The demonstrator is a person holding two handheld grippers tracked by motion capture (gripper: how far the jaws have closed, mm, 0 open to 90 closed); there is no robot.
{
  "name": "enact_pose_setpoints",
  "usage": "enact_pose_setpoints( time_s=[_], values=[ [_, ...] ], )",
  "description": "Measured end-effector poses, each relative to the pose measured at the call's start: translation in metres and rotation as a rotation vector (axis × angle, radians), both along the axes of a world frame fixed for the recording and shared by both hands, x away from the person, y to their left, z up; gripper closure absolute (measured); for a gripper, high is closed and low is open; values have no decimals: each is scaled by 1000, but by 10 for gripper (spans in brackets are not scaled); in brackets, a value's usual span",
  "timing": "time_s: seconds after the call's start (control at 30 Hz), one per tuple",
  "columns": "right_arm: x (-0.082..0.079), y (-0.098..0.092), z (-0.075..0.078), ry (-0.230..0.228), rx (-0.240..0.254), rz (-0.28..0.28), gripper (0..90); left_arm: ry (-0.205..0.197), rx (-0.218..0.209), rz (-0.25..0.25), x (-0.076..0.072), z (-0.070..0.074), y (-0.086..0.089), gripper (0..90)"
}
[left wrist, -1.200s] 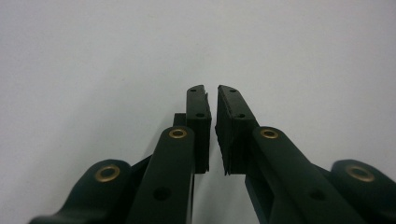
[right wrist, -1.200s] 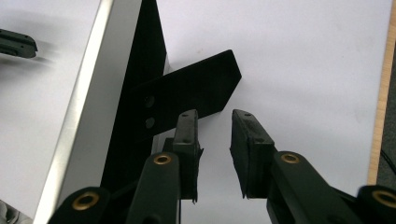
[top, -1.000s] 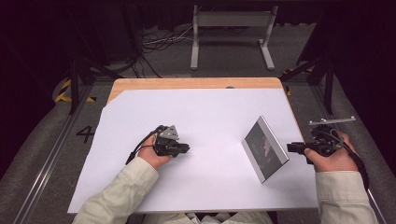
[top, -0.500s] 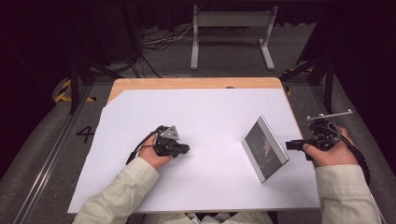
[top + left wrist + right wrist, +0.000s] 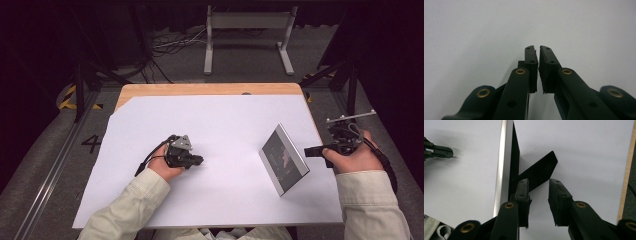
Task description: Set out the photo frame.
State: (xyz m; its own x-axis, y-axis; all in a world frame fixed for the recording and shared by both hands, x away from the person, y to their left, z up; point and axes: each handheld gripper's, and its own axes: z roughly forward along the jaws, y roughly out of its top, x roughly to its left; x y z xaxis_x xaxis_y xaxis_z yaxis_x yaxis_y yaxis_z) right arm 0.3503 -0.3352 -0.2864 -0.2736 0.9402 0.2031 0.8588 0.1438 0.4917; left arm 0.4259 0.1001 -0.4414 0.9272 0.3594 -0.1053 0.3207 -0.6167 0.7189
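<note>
A silver-edged picture frame [image 5: 284,160] with a dark picture stands tilted back on the white table, right of centre. In the right gripper view its metal edge [image 5: 503,157] runs upward, and its black back prop [image 5: 539,170] slants out behind it. My right gripper [image 5: 307,151] hovers just behind the frame. Its jaws are open [image 5: 538,182] with nothing between them, and the left jaw is close to the prop. My left gripper [image 5: 199,160] rests on the table left of centre, pointing right. Its pads [image 5: 537,47] stand almost together with only a sliver of gap, holding nothing.
The white sheet [image 5: 215,125] covers a wooden tabletop whose bare strip [image 5: 200,89] shows at the far edge. The right hand hangs at the table's right edge. A metal stand [image 5: 247,35] and cables lie on the floor beyond.
The right hand and gripper have risen slightly behind the frame. The left hand and the frame have stayed where they were.
</note>
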Motion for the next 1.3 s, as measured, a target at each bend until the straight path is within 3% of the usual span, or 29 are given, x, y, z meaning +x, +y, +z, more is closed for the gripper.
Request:
enact_pose_setpoints(
  time_s=[0.8, 1.3],
  values=[
    [1, 21, 18, -31, 6, 12, 655, 4, 9, -14, -2, -1, -4, 842],
    [7, 34, 2, -8, 15, 27, 641, 4, 11, -15, -2, -1, -4, 843]
  ],
)
